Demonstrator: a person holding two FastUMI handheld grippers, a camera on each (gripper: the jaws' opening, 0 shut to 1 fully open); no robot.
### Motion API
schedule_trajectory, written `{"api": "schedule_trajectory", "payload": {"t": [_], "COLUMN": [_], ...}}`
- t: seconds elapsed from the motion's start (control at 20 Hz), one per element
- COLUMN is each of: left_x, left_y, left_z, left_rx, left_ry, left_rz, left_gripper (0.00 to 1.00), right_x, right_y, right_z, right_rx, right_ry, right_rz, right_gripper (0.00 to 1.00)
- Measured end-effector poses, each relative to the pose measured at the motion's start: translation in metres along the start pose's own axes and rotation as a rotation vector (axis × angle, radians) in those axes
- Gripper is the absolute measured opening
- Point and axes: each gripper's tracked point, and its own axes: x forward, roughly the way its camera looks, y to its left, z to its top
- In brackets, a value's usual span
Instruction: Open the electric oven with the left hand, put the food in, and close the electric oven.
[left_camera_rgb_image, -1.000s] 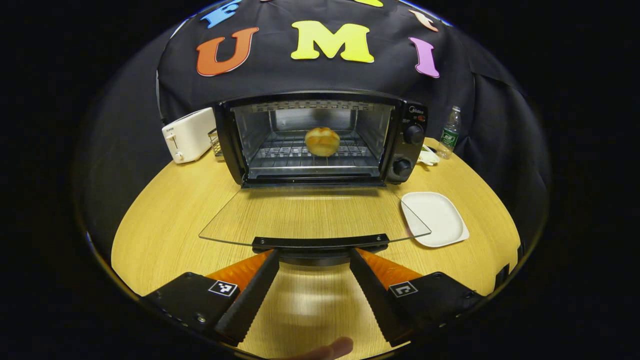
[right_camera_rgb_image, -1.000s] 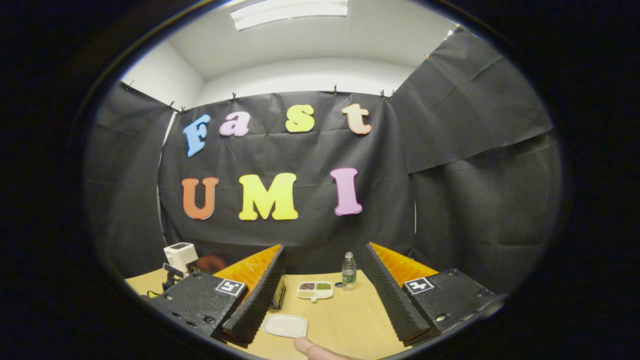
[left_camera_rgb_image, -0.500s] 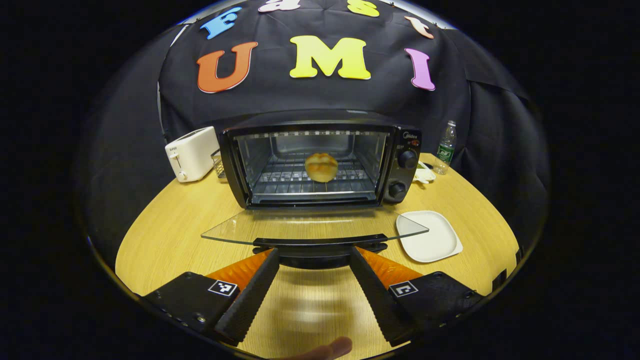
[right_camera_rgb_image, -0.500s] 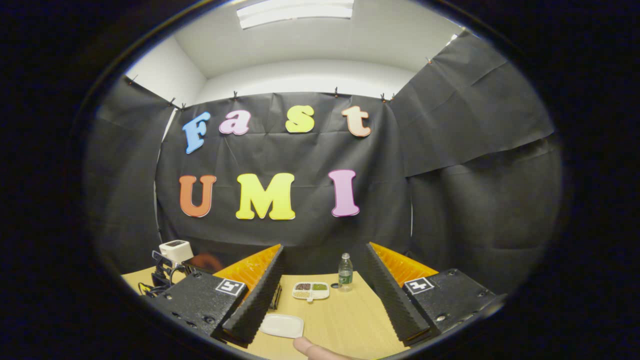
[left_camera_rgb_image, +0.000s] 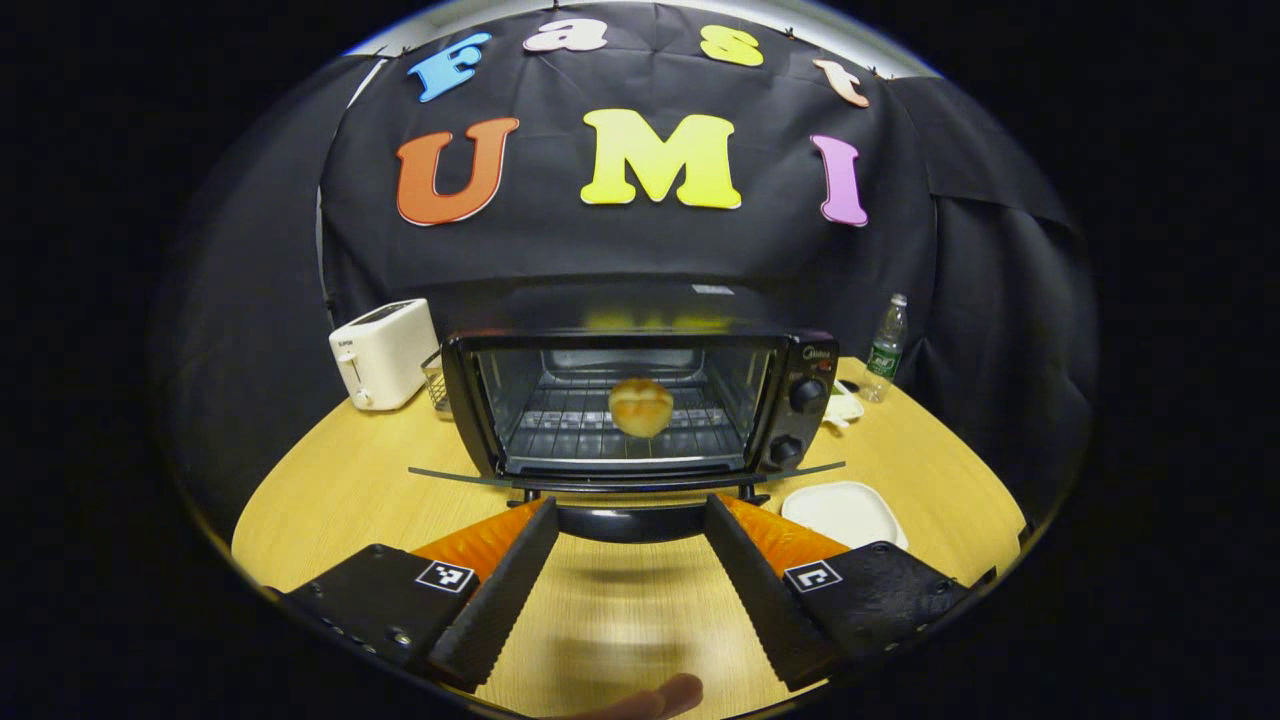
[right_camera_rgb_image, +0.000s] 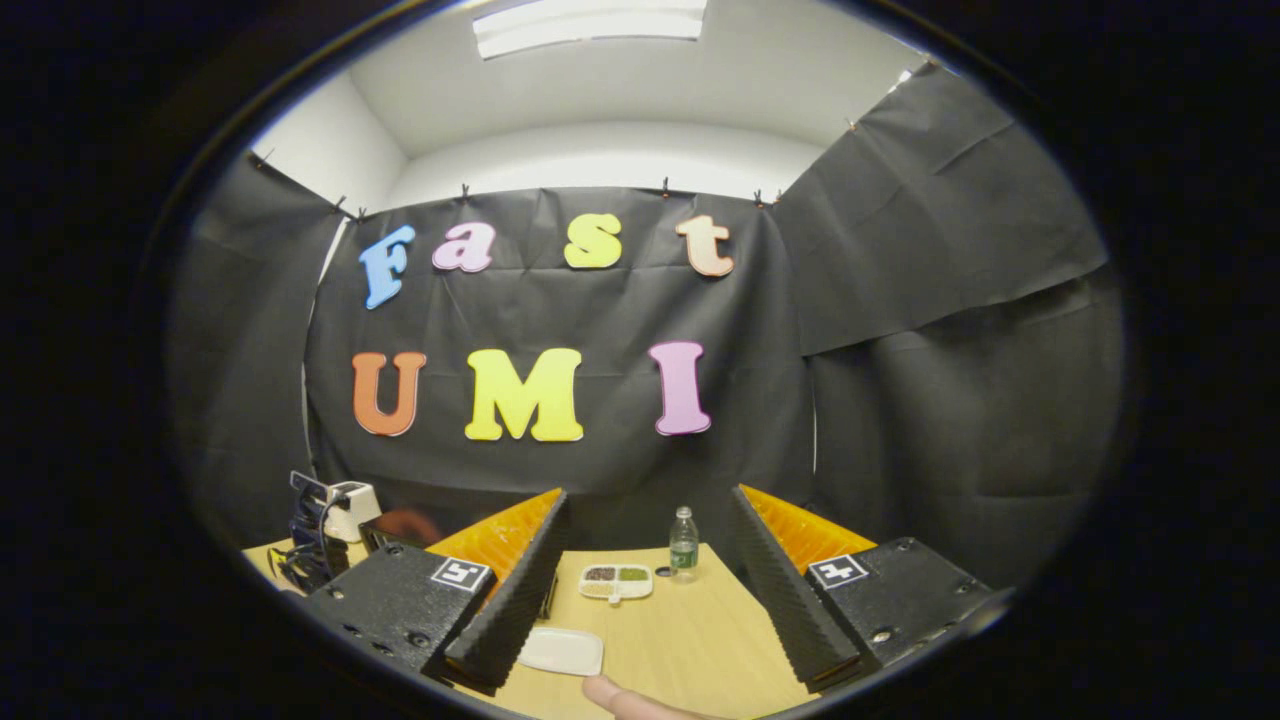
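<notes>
The electric oven (left_camera_rgb_image: 640, 400) stands near the back of the wooden bench (left_camera_rgb_image: 340, 500), and everything else sits around it. Its glass door (left_camera_rgb_image: 625, 476) hangs open, seen almost edge-on in the left gripper view, roughly level and sticking out from the oven's front. The door's dark handle (left_camera_rgb_image: 630, 520) lies at the door's front edge, between the spread fingers of the left gripper (left_camera_rgb_image: 630, 580); that gripper is open, and whether either finger touches the handle cannot be told. The food, a round golden bun (left_camera_rgb_image: 640, 406), rests on the wire rack (left_camera_rgb_image: 580, 425) inside the oven, about mid-width. Two knobs (left_camera_rgb_image: 806, 394) sit on the oven's right panel.

To the oven's left stands a white toaster (left_camera_rgb_image: 382, 340). To its right, a white plate (left_camera_rgb_image: 843, 510) lies on the bench just in front of the knob side, and a water bottle (left_camera_rgb_image: 882, 348) stands farther back. A fingertip (left_camera_rgb_image: 660, 695) shows at the bottom edge of this view.

In the right gripper view the right gripper (right_camera_rgb_image: 640, 590) is held high and open, empty, aimed at the booth wall. Between its fingers lie the water bottle (right_camera_rgb_image: 683, 543) and a small divided dish (right_camera_rgb_image: 616, 580); the white plate (right_camera_rgb_image: 562, 651) lies nearer.
</notes>
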Motion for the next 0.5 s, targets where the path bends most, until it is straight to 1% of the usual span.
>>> {"api": "schedule_trajectory", "payload": {"t": [0.1, 0.2, 0.35, 0.45, 0.5], "left_x": [0.005, 0.015, 0.034, 0.041, 0.042], "left_y": [0.001, 0.003, 0.005, 0.018, 0.024], "left_z": [0.016, 0.035, 0.045, 0.052, 0.051], "left_rx": [-0.017, -0.008, -0.01, 0.01, -0.002], "left_ry": [-0.024, -0.063, -0.062, -0.075, -0.073], "left_rz": [-0.006, -0.013, -0.012, 0.019, 0.037], "left_gripper": [0.98, 0.98, 0.98, 0.98, 0.98], "right_x": [-0.001, -0.004, -0.007, -0.01, -0.012], "right_y": [0.0, 0.0, 0.0, -0.002, 0.0], "right_z": [0.0, -0.001, 0.003, 0.004, 0.005], "right_rx": [-0.001, -0.01, -0.032, -0.05, -0.052], "right_ry": [0.003, 0.006, -0.011, -0.016, -0.018], "right_rz": [0.0, 0.0, -0.008, -0.018, -0.019], "right_gripper": [0.94, 0.94, 0.94, 0.94, 0.94]}}
